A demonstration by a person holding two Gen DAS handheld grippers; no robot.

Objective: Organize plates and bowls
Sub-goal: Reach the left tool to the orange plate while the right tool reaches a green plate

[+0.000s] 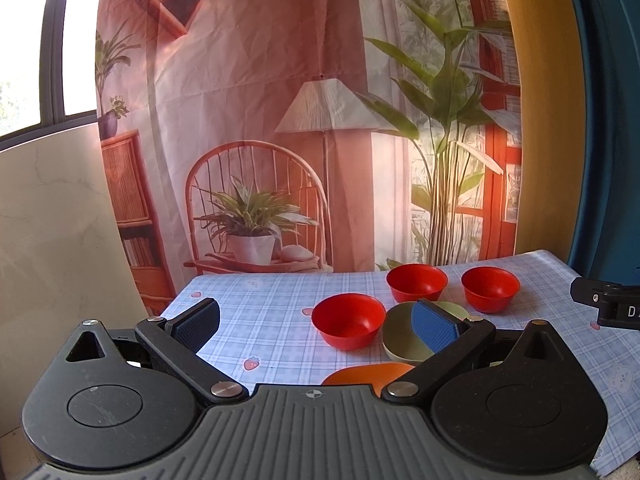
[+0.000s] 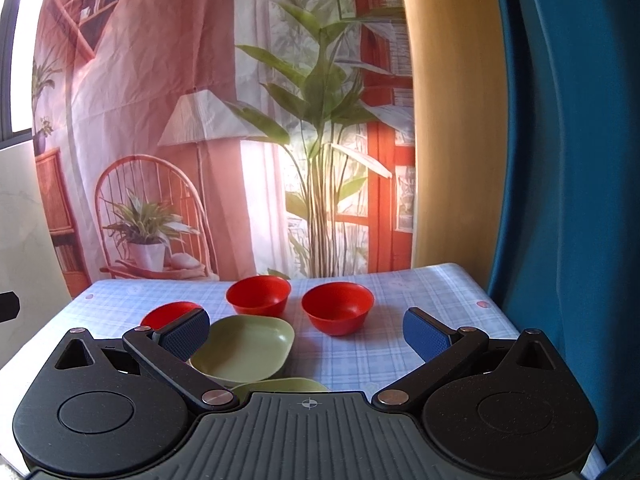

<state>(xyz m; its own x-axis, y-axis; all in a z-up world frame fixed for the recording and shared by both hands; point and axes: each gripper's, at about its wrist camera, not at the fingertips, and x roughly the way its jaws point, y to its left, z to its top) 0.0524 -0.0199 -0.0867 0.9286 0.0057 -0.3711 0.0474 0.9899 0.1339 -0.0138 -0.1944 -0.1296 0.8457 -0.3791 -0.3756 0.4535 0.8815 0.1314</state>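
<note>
Now | both grippers, left gripper (image 1: pixel 316 322) and right gripper (image 2: pixel 306 330), spread wide, holding nothing | three red bowls (image 2: pixel 338 314) apart on tablecloth (image 2: pixel 400 292), green plates (image 2: pixel 244 344) near you | pinch one bowl's rim squarely, nest it gently.

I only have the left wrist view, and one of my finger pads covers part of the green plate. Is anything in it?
Observer: No. The right wrist view shows the green plate whole and empty.
Operator: Does it touch the right-hand red bowl?
Observer: No. Bare tablecloth shows between it and the right-hand red bowl.
Operator: Is the right gripper carrying anything?
Observer: No. The right gripper is open, with nothing between its fingers.
</note>
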